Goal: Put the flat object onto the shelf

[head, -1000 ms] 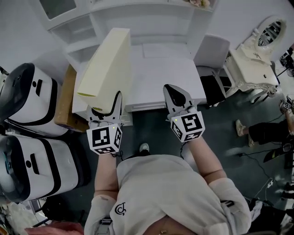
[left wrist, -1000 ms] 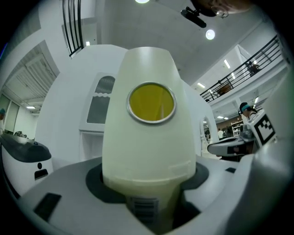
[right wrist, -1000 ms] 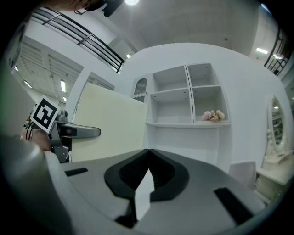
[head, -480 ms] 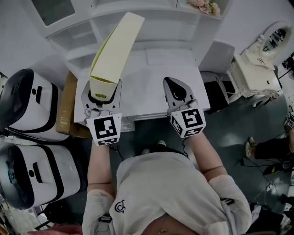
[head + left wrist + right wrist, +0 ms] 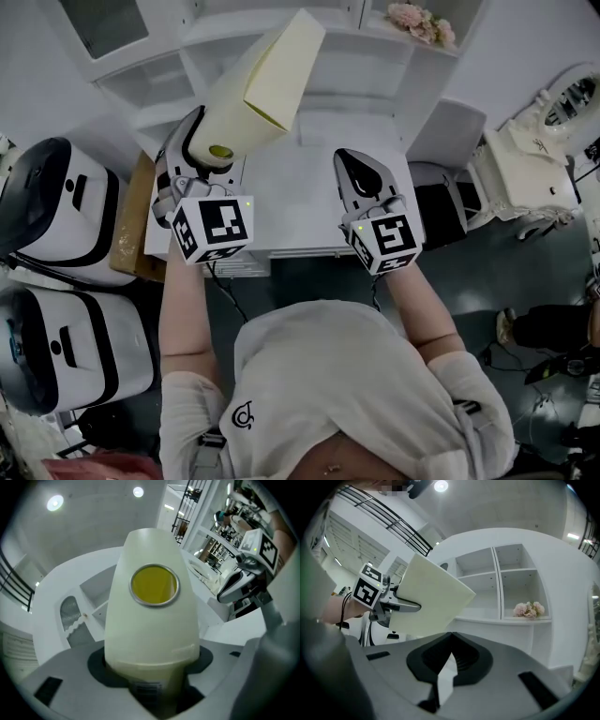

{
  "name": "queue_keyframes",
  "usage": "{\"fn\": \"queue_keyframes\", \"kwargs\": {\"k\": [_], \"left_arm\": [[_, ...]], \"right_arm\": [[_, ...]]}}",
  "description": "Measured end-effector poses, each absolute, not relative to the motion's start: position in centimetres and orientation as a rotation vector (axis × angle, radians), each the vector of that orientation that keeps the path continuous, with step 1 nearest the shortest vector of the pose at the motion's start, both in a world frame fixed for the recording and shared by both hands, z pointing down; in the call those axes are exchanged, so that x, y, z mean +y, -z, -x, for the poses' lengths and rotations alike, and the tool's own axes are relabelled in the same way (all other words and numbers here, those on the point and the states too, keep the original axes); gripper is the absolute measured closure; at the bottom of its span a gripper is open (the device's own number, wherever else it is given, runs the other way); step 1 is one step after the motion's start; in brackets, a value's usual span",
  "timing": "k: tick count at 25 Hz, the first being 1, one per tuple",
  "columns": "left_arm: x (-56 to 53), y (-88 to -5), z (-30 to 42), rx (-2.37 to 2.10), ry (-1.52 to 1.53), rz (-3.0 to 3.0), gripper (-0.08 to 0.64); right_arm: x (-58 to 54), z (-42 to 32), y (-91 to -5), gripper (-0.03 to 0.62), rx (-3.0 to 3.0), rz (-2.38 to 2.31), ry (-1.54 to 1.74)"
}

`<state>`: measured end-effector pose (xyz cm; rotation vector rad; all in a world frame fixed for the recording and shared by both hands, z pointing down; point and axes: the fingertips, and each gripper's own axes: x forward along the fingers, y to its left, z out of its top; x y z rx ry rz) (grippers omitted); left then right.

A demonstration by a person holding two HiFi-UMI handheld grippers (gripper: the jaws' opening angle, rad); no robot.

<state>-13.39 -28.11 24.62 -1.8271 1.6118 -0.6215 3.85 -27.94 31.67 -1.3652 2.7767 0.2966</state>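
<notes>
The flat object [image 5: 267, 80] is a pale yellow binder-like case with a yellow ring hole [image 5: 154, 585] in its spine. My left gripper [image 5: 202, 150] is shut on its spine end and holds it in the air, tilted up and to the right, in front of the white shelf unit [image 5: 309, 42]. In the left gripper view the case [image 5: 152, 630] fills the space between the jaws of the left gripper [image 5: 154, 686]. My right gripper [image 5: 361, 173] hangs over the desk to the right, shut, with nothing in it. From the right gripper [image 5: 449, 644] I see the case [image 5: 431, 597] left of the shelf compartments [image 5: 497, 581].
A white desk [image 5: 309, 187] stands below the shelves. Pink flowers [image 5: 422, 21] lie on the right shelf. Two white machines [image 5: 56, 216] and a cardboard box [image 5: 131, 225] stand at the left. At the right are a grey chair [image 5: 445, 131] and a white vanity [image 5: 548, 112].
My left gripper has risen toward the shelves and rolled, so the case now leans to the right. The right gripper has moved a little further forward over the desk.
</notes>
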Motion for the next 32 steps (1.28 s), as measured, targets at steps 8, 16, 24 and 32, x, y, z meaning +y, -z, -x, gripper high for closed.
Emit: {"fn": "queue_keyframes", "kwargs": {"k": [8,16,24,32], "left_arm": [[-33.0,-21.4,11.1,1.422,0.901,1.574,0.253],[-36.5,-19.5,9.5,1.289,1.046,1.447,0.255],[-40.4,-19.5,9.3,1.166,1.265,1.247,0.262],[-41.6,-18.9,7.6,1.165,1.245,1.189,0.264]], "right_arm": [[-30.6,-5.2,-32.1,0.584,2.772,1.359,-0.280],[-32.3,-5.9,-32.1,0.584,2.754,1.362,-0.263],[-33.6,-6.0,-32.8,0.584,2.747,1.369,-0.231],[-34.6,-5.3,-34.0,0.584,2.783,1.350,-0.198]]}}
